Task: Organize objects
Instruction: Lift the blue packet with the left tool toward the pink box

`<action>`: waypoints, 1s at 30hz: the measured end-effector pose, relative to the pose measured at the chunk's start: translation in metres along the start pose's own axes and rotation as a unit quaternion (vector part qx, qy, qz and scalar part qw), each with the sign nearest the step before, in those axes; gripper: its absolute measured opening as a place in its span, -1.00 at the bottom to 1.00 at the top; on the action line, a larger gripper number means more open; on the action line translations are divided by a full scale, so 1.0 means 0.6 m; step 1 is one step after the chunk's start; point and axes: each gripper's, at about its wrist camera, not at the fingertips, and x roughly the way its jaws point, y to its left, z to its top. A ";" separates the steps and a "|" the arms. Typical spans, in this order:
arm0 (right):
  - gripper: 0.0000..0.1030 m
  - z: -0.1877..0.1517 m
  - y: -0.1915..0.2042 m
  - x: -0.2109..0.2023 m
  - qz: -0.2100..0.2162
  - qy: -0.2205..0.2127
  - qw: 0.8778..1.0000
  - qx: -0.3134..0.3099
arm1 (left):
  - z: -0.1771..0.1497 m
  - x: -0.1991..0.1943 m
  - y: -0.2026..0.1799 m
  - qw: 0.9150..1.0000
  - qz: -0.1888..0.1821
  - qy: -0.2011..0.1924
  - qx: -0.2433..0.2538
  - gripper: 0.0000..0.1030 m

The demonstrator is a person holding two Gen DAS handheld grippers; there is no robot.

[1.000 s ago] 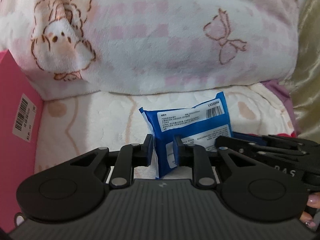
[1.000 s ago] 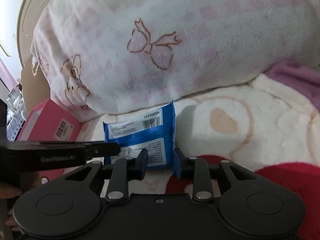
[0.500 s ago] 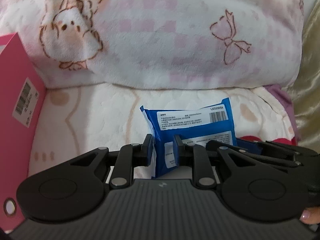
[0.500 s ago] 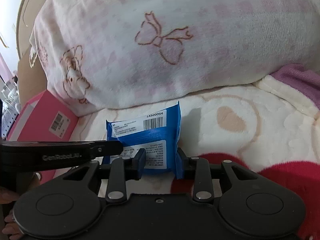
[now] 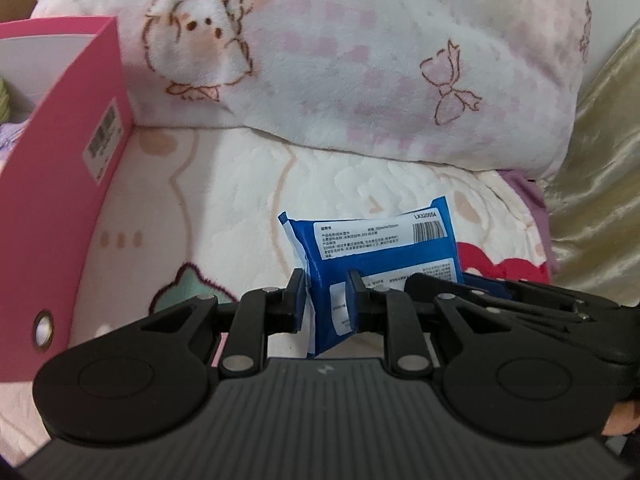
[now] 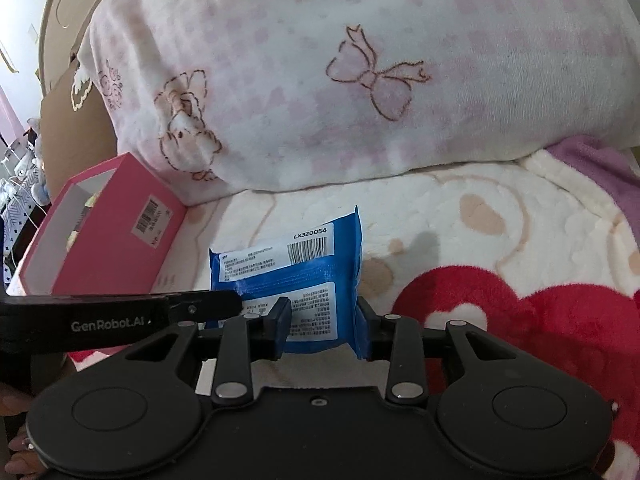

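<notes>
I see a plush pillow (image 6: 360, 72) at the far side of the bed (image 6: 500, 220), an open pink box (image 6: 108, 236) left. My left gripper (image 5: 326, 300) and right gripper (image 6: 322, 326), jaws just easing wider, both clamp the blue wipes packet (image 6: 288, 276), held above the blanket.

The packet (image 6: 288, 276) is blue with white printed labels and a black barcode. The box (image 6: 108, 236) is pink, white inside. The pillow (image 6: 360, 72) is white with pink checks, brown-outlined bows and bunnies. The blanket (image 6: 500, 240) is cream with red shapes.
</notes>
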 end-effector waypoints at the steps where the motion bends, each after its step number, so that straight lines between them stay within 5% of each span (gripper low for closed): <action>1: -0.23 -0.001 0.005 -0.004 0.002 0.001 1.000 -0.001 | -0.001 -0.007 0.001 1.000 0.000 -0.001 0.001 -0.63; 30: 0.02 -0.030 0.192 -0.092 0.045 0.066 0.995 -0.060 | -0.031 -0.223 0.064 1.000 0.001 0.010 0.026 -0.63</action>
